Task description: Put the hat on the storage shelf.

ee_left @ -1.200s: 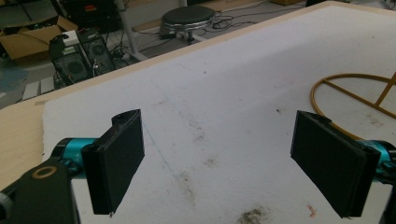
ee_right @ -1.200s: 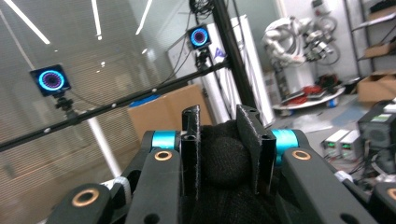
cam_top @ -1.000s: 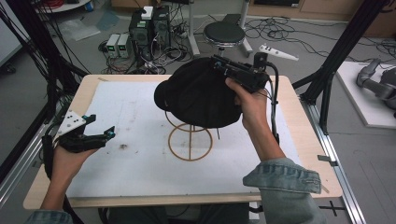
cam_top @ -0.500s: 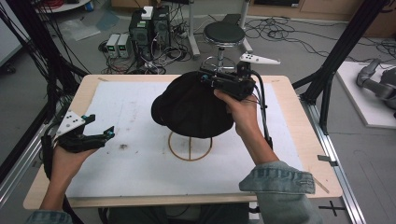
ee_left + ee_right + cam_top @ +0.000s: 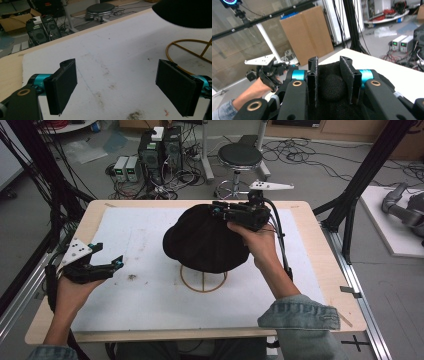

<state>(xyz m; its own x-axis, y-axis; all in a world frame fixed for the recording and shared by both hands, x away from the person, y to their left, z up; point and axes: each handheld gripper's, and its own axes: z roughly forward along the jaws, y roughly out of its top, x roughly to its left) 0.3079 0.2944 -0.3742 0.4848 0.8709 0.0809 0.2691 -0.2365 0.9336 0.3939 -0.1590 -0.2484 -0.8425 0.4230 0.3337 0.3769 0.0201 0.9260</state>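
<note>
High view: my right claw (image 5: 216, 210) pinches the black hat (image 5: 205, 245) over its wire stand (image 5: 203, 279); left claw (image 5: 107, 255) gapes wide.

Bench (image 5: 320, 285): pale wood top. White sheet (image 5: 150, 310), stained, covers most of it. Gold wire stand (image 5: 204, 279) sits on the sheet.

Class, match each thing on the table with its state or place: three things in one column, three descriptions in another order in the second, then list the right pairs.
Things:
1. black hat
2. left tool
3. gold wire stand

States or places:
A. jaws wide apart, nothing between them
B. ring base resting on the white mat
C. pinched at its top by the right tool

Pairs: 1-C, 2-A, 3-B
</note>
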